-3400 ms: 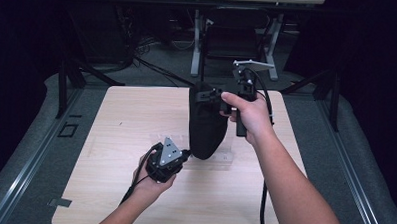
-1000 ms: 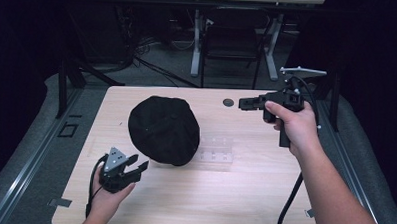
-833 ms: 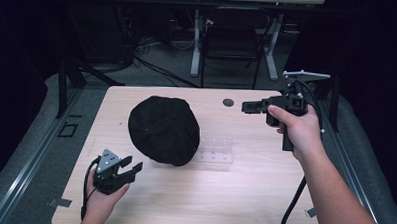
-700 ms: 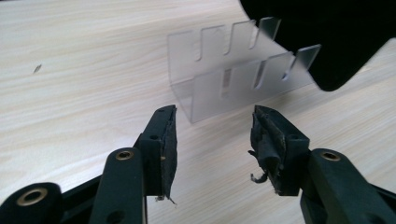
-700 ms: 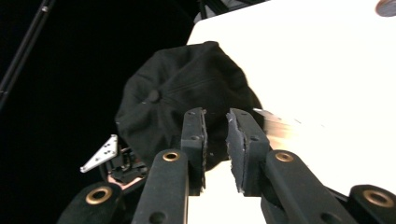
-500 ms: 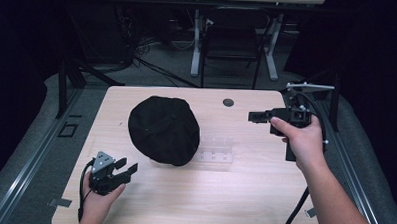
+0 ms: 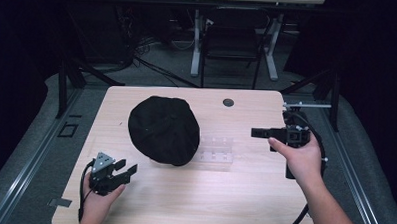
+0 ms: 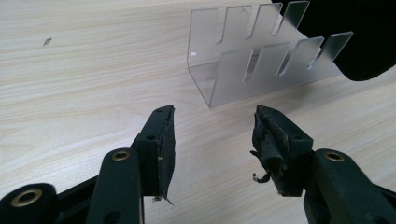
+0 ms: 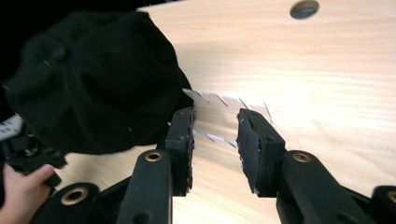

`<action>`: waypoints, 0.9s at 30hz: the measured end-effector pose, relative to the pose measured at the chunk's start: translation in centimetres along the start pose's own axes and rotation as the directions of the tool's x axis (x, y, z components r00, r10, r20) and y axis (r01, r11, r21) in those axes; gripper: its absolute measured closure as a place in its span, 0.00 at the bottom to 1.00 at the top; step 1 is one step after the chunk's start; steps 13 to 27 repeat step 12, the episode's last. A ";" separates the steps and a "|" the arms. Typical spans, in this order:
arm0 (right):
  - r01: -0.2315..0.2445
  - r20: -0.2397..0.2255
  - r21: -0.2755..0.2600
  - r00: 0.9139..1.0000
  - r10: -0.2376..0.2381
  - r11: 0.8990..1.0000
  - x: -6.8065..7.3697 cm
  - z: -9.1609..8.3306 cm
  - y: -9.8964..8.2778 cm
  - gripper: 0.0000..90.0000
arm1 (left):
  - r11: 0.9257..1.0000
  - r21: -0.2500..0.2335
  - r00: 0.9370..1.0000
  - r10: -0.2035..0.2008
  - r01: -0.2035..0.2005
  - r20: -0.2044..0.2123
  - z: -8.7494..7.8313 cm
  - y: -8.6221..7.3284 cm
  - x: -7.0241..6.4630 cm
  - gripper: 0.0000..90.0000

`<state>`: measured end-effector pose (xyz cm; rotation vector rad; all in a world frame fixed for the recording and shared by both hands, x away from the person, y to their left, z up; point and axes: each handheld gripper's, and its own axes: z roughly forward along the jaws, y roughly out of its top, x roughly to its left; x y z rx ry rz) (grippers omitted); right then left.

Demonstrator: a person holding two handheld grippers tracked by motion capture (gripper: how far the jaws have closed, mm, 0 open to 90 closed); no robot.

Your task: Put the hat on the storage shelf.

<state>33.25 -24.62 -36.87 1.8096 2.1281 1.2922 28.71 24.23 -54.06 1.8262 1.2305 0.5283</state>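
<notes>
Jaws of both tongs stand wide with nothing between them, having just been opening. Ahead of the left gripper (image 7: 127,170), up and to its right, lies the black cap (image 7: 163,129), overlapping one end of the clear slotted rack (image 7: 216,148). The right gripper (image 7: 258,132) points level at that rack, apart from it.

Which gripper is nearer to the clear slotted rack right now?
Right. The right gripper sits just off the clear slotted rack's right end, jaws open and aimed at it. The left gripper hangs farther off, toward the table's near-left corner, also open.
</notes>
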 end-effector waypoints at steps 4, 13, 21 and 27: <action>0.000 0.024 0.000 1.000 0.000 1.000 -0.7 0.2 -1.3 0.73 | 1.000 -0.004 1.000 0.003 -0.003 0.003 0.1 0.0 -0.2 0.54; -0.001 0.058 -0.037 0.998 0.003 0.999 -2.3 0.9 -4.4 0.66 | 1.000 -0.013 1.000 0.016 -0.016 0.012 0.2 0.0 -0.7 0.53; -0.001 0.058 -0.037 0.998 0.003 0.999 -2.3 0.9 -4.4 0.66 | 1.000 -0.013 1.000 0.016 -0.016 0.012 0.2 0.0 -0.7 0.53; -0.001 0.058 -0.037 0.998 0.003 0.999 -2.3 0.9 -4.4 0.66 | 1.000 -0.013 1.000 0.016 -0.016 0.012 0.2 0.0 -0.7 0.53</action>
